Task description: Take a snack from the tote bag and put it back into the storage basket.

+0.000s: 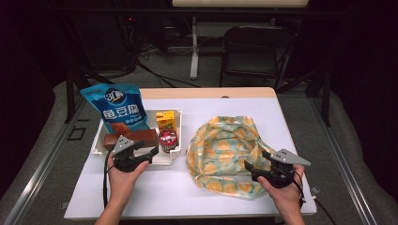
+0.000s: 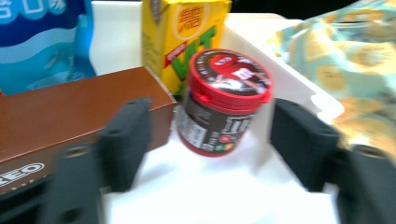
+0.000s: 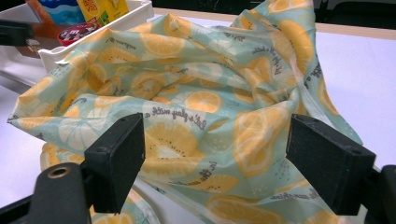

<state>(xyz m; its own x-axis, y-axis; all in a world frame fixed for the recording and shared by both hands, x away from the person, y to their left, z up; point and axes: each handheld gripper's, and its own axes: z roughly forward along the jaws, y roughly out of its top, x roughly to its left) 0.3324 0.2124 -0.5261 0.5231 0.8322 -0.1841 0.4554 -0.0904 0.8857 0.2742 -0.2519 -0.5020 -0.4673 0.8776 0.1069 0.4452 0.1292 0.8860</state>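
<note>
White desk [image 1: 187, 197] carries a shallow white tray [image 1: 174, 157] on the left and a crumpled cloth bag [image 1: 225, 150] printed with orange slices on the right. The left gripper [image 1: 148, 151] sits at the tray's near edge with its jaws spread wide and holding nothing. Just ahead of it, between the two jaws in the left gripper view, stands a small dark jar with a red lid [image 2: 222, 100], tilted a little and untouched. Behind the jar stands a yellow drink carton [image 2: 180, 37]. A brown box [image 2: 70, 112] lies to the left of the jar, partly behind the gripper's left jaw, and a blue snack pouch [image 2: 42, 42] leans beyond the box at the tray's far side.

The right gripper [image 1: 256, 168] hovers at the near right edge of the cloth bag, jaws also spread and empty. In the right gripper view the bag's rumpled fabric rises directly ahead of the open jaws, close to them; whether it touches either one cannot be told.
</note>
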